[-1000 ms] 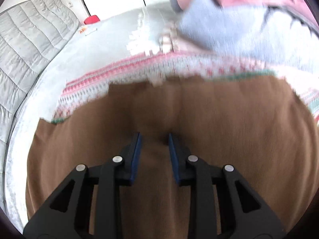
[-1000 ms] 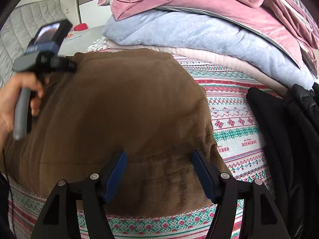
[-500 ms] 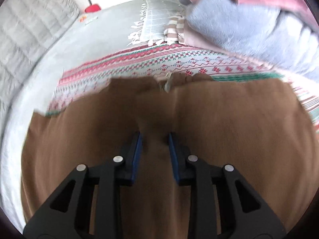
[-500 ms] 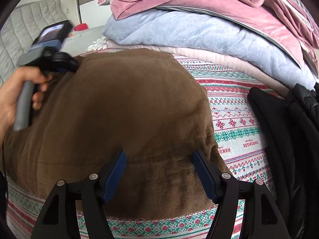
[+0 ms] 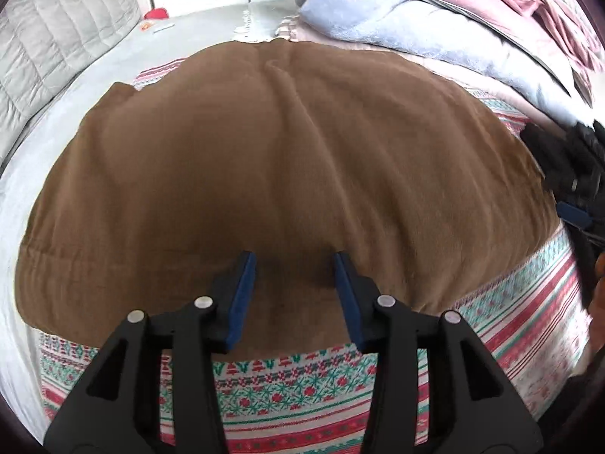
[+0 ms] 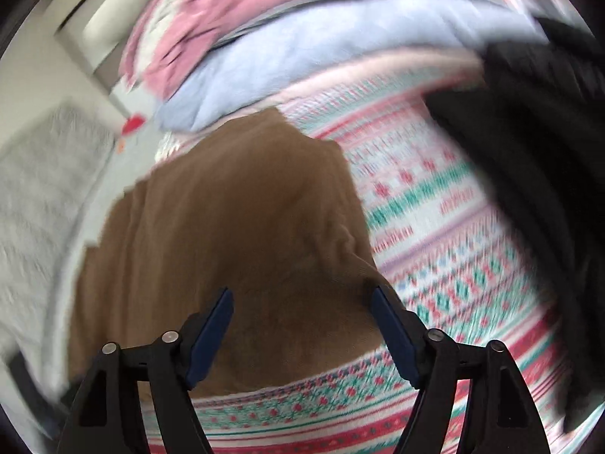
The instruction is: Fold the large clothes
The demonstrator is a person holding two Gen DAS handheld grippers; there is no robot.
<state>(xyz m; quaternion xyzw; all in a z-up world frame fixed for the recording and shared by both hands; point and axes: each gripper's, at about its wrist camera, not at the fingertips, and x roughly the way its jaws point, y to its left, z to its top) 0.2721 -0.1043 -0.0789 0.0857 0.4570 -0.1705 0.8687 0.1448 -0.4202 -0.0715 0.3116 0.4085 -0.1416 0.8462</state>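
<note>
Your brown garment (image 5: 287, 159) lies spread flat on the patterned blanket (image 5: 302, 386), folded into a broad rounded slab with a soft crease running from its far edge toward the middle and a stitched hem along its left side. Your left gripper (image 5: 294, 283) hangs just above the near edge of the cloth with its jaws apart and nothing between them. Your right gripper (image 6: 302, 321) has its jaws spread wider, over the garment's near right corner (image 6: 234, 234); that view is smeared by motion, so whether the tips touch the fabric is hard to say. The blanket (image 6: 435, 265) carries red, green and white bands of knit-style motifs and shows below and to the right of the garment. Under it a grey sheet (image 5: 113, 64) covers the bed, and a quilted grey headboard (image 5: 56, 38) rises at the left. Behind the garment sits a pile of bedding (image 5: 435, 19), pale blue under pink. Black clothing (image 6: 537, 159) lies on the blanket to the right. A small red object (image 5: 157, 13) rests on the sheet at the far end, near the wall
</note>
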